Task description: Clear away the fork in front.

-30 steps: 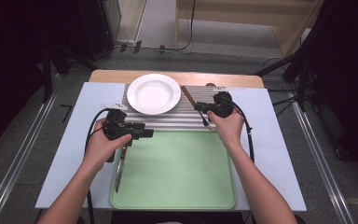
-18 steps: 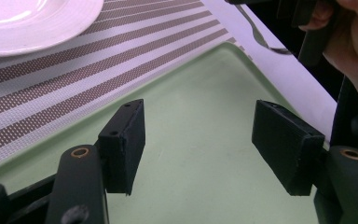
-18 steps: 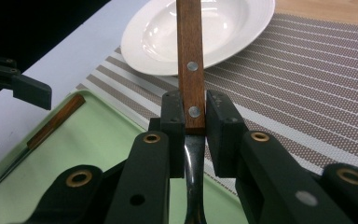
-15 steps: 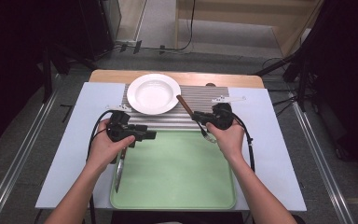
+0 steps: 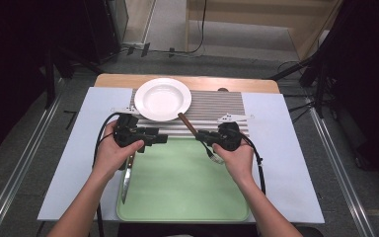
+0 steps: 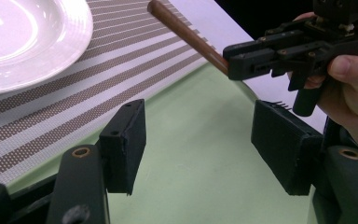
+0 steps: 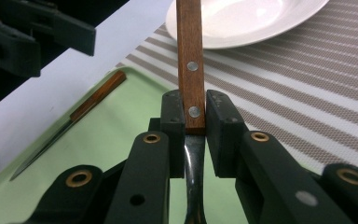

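Note:
My right gripper is shut on a fork with a brown wooden handle, held above the far edge of the green tray. The handle points toward the white plate and the tines hang toward the person. In the right gripper view the jaws clamp the riveted handle. My left gripper hovers open at the tray's far left corner with nothing between its jaws. A wooden-handled knife lies along the tray's left edge.
The plate rests on a striped mat beyond the tray, all on a pale blue table cover. In the left gripper view the right gripper and the fork handle are close ahead.
My right gripper has carried the fork from the mat's right side leftward and nearer the person, to the tray's far edge. The left gripper has hardly moved.

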